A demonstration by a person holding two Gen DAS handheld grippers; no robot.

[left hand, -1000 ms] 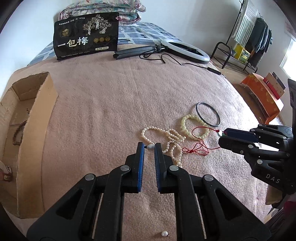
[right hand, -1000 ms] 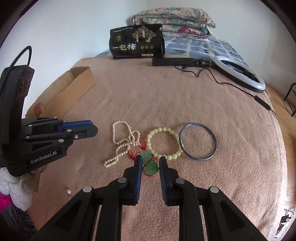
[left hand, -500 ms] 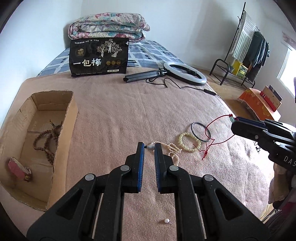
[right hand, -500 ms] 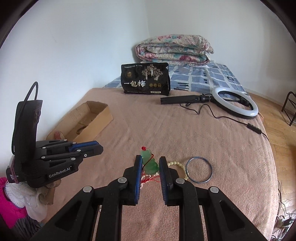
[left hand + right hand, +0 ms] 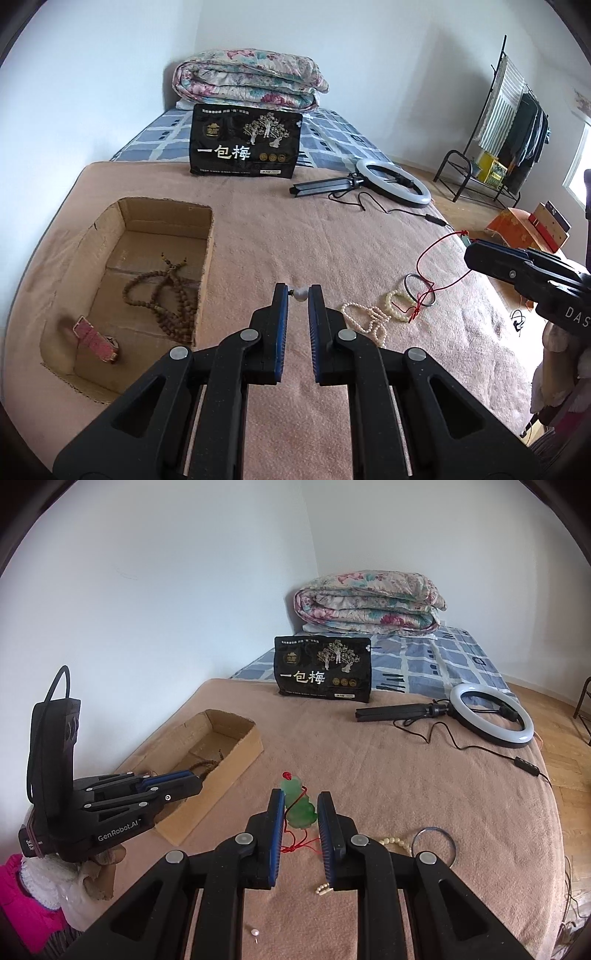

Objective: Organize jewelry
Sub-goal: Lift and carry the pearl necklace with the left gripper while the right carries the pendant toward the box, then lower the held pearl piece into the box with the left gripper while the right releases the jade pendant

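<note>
Pink blanket on the bed (image 5: 332, 236) carries all your jewelry. Your left hand-held gripper (image 5: 298, 295) is closed on a pearl earring (image 5: 300, 294), pinched at the very tips. Your right hand-held gripper (image 5: 300, 806) is closed on a green jade pendant (image 5: 301, 808), and its red cord (image 5: 430, 280) hangs down toward the blanket.

Compared with a second ago, both pieces have come up from the blanket, and the cardboard box (image 5: 122, 280) now lies open to the left of the left hand-held gripper. I judge that you are carrying them to this box, where a brown bead string (image 5: 162, 299) and a red strap (image 5: 94, 338) already lie.

Ahead and right of the left hand-held gripper, the pearl necklace (image 5: 365, 319), the pale bead bracelet (image 5: 397, 304) and the dark bangle (image 5: 419, 291) are not yet sorted. A second pearl earring (image 5: 254, 932) lies below the right hand-held gripper.

Farther away, a black bag (image 5: 322, 670) reads "一包梅". You can read "GenRobot.AI" on the left device, and "DAS" on the right one. A ring light (image 5: 491, 716) lies on the far right.
</note>
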